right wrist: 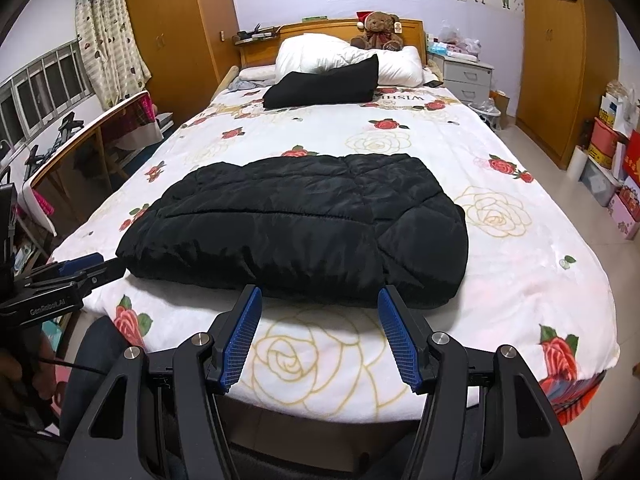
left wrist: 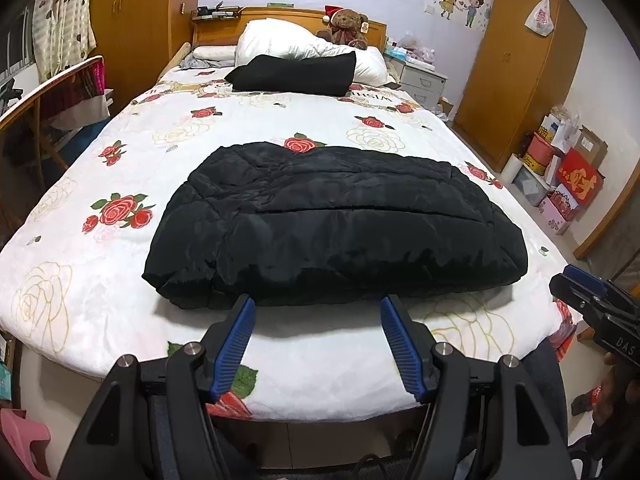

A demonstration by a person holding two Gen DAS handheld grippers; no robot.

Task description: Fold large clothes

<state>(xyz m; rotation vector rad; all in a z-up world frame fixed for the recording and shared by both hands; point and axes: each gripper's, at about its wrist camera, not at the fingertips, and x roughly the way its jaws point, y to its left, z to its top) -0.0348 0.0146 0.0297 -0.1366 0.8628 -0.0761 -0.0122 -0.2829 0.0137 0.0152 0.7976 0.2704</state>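
Note:
A black quilted jacket point(left wrist: 332, 224) lies folded into a thick rectangle near the foot of the bed point(left wrist: 120, 312); it also shows in the right wrist view point(right wrist: 296, 228). My left gripper point(left wrist: 318, 306) is open and empty, its blue pads just short of the jacket's near edge. My right gripper point(right wrist: 320, 296) is open and empty, also just in front of the near edge. The right gripper shows at the right in the left wrist view point(left wrist: 592, 300); the left gripper shows at the left in the right wrist view point(right wrist: 80, 270).
A second folded black garment point(left wrist: 296, 74) lies near white pillows point(left wrist: 280, 40) and a teddy bear point(left wrist: 348, 24) at the headboard. A wooden chair point(left wrist: 44, 96) stands left of the bed. Wardrobes point(left wrist: 516, 72), a nightstand point(left wrist: 422, 80) and boxes point(left wrist: 568, 176) stand on the right.

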